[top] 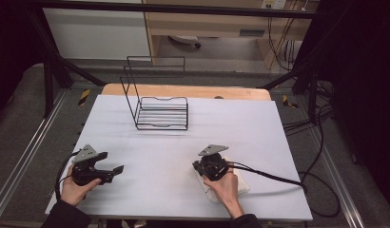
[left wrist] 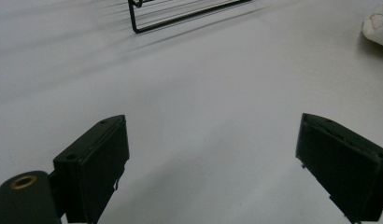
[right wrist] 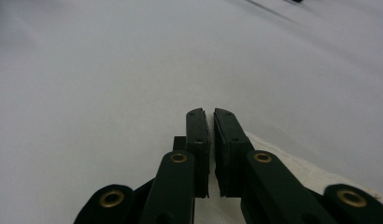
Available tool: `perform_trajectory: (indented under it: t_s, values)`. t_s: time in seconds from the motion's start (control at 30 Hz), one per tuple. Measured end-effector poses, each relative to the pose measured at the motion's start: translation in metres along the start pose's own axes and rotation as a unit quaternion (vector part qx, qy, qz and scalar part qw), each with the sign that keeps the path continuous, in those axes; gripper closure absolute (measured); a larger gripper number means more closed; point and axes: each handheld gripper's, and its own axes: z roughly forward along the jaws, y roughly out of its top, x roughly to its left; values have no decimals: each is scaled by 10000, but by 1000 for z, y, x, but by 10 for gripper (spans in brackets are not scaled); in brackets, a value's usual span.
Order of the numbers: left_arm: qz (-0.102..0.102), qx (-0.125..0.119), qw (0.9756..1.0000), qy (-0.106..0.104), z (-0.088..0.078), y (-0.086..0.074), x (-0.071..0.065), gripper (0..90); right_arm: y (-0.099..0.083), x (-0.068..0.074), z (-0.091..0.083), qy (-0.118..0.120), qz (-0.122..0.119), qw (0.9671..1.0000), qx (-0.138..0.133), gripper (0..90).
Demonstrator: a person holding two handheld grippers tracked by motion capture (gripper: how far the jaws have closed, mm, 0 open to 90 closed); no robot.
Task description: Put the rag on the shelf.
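Note:
My left gripper rests low over the white table at the front left, held by a hand. Its jaws stand wide open with bare tabletop between them. At the front right, a hand holds my right gripper over a folded white cloth. Its jaws are shut with only a thin slit between the pads. The cloth lies under and behind those jaws, and I see nothing between the tips. The left gripper view catches the cloth at its far right edge.
A black wire rack with a tall back frame stands at the back centre of the table; its base crosses the top of the left gripper view. A black cable trails right from my right gripper. A wooden strip edges the table's far side.

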Motion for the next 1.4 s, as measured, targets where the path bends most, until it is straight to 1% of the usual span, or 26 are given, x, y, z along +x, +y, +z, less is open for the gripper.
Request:
perform_trajectory:
  t_s: [0.07, 0.17, 0.23, 0.27, 0.4, 0.47, 0.5, 0.57, 0.6, 0.63, 0.7, 0.77, 0.8, 0.83, 0.87, 0.9, 0.93, 0.97, 1.0, 1.07, 1.13, 1.17, 1.2, 1.27, 1.3, 1.4]
  values:
    - [-2, -4, 10000, -5, 0, 0, 0, 95, 5, 3, 3, 106, 14, 9999, -43, 853]
    - [-5, 1, 10000, -6, 0, 0, 0, 95, 16, 11, 14, 218, -25, 9997, -71, 853]
    - [-4, -4, 10000, -3, 0, 0, 0, 95, 22, 15, 20, 236, -62, 9997, -75, 852]
    - [-6, -6, 10000, -3, 0, 0, 0, 95, 22, 15, 20, 236, -62, 9997, -75, 852]
    - [-16, -17, 10000, 2, 0, 0, 0, 96, 34, 20, 34, 313, -63, 9994, -93, 852]
    - [0, -6, 10000, -1, 0, 0, 0, 96, 41, 24, 44, 322, -58, 9994, -79, 851]
    - [5, -6, 10000, 1, 0, 0, 0, 96, 41, 24, 44, 322, -58, 9994, -79, 851]
    - [-4, -20, 10000, 1, 0, 0, 0, 96, 45, 26, 51, 323, -58, 9994, -80, 851]
    - [-5, -22, 10000, 3, 0, 0, 0, 96, 47, 27, 58, 345, -9, 9994, -75, 851]
    - [-4, -22, 10000, 1, 0, 0, -1, 96, 47, 27, 58, 345, -9, 9994, -75, 851]
    - [1, -18, 10000, -3, 0, 1, -1, 96, 47, 28, 67, 310, -21, 9995, 15, 848]
    - [-12, -9, 10000, -1, 1, 1, -1, 96, 46, 28, 69, 301, -2, 9995, 40, 844]
    - [-24, -10, 10000, 0, 1, 1, -2, 96, 45, 27, 70, 296, -1, 9996, 36, 837]
    - [-24, -9, 10000, -4, 1, 1, -3, 96, 46, 26, 70, 364, -18, 9993, 38, 784]
    - [-12, -9, 10000, -24, 1, 2, -5, 96, 46, 26, 70, 364, -18, 9993, 38, 784]
    - [7, 8, 10000, -33, 2, 3, -6, 96, 47, 25, 68, 399, -37, 9992, -23, 750]
    - [-12, 13, 10000, -33, 3, 4, -9, 95, 52, 23, 59, 459, -55, 9989, -96, 662]
    - [5, 43, 10000, -48, 4, 5, -10, 95, 52, 23, 59, 459, -55, 9989, -96, 662]
    - [-23, 52, 10000, -48, 5, 6, -12, 93, 54, 22, 53, 478, -87, 9987, -171, 602]
    - [-63, 77, 9999, -50, 8, 8, -17, 90, 57, 16, 39, 418, -173, 9985, -292, 527]
    - [-92, 107, 9999, -60, 11, 11, -21, 80, 55, 7, 25, 319, -150, 9986, -385, 427]
    - [-99, 122, 9998, -88, 13, 13, -24, 71, 50, -5, 12, 250, -87, 9988, -406, 363]
    - [-118, 115, 9998, -112, 15, 14, -27, 68, 46, -11, 6, 193, -55, 9990, -395, 341]
    - [-131, 130, 9997, -170, 19, 18, -34, 65, 34, -23, -4, 85, -7, 9991, -421, 330]
    - [-120, 137, 9996, -207, 22, 20, -38, 65, 34, -23, -4, 85, -7, 9991, -421, 330]
    - [-108, 209, 9993, -285, 31, 26, -53, 66, 15, -40, -16, 18, 188, 9992, -346, 338]
